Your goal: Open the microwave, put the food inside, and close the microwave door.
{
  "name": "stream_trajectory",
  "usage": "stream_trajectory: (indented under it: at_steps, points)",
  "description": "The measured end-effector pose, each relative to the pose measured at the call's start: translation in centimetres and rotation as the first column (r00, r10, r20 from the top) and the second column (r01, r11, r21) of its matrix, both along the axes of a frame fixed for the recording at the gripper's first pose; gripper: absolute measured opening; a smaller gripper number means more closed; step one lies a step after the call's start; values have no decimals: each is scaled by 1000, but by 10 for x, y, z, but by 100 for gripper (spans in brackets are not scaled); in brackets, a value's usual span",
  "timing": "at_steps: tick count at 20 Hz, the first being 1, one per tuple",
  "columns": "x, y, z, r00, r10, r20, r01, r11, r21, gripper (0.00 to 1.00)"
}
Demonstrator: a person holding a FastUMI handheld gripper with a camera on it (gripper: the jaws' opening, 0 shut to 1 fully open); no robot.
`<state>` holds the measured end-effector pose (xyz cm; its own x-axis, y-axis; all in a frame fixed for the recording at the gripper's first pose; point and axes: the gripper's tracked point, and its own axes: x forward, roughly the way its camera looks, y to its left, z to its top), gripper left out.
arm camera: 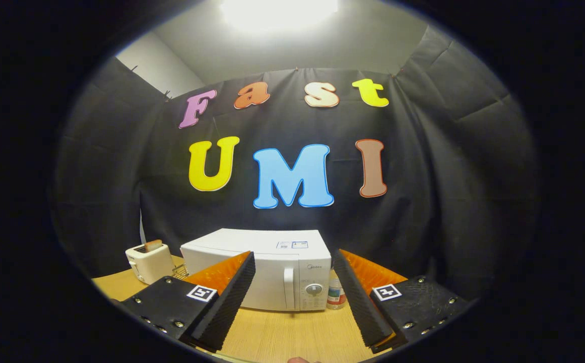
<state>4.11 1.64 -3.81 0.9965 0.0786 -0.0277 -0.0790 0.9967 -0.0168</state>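
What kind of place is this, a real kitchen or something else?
Probably a staged booth, not a real kitchen: black cloth wall, and a wooden table with a shut microwave and toaster. The gripper hangs before it, jaws open, empty.

Brand mark on microwave (272, 275) too small.

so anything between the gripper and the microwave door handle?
Nothing visible. The gripper is open, fingers spread, and the microwave stands beyond them with its door shut. Bare wooden table lies between the fingertips and the door handle. Toaster and small bottle flank it.
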Motion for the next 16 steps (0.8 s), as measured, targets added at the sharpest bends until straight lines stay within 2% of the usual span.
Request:
stream_trajectory:
  at_steps: [10,16]
  points:
    - [66,13,-65,996,32,-78,-33,999,-15,97]
    - [106,24,-97,993,52,-105,-60,996,-68,97]
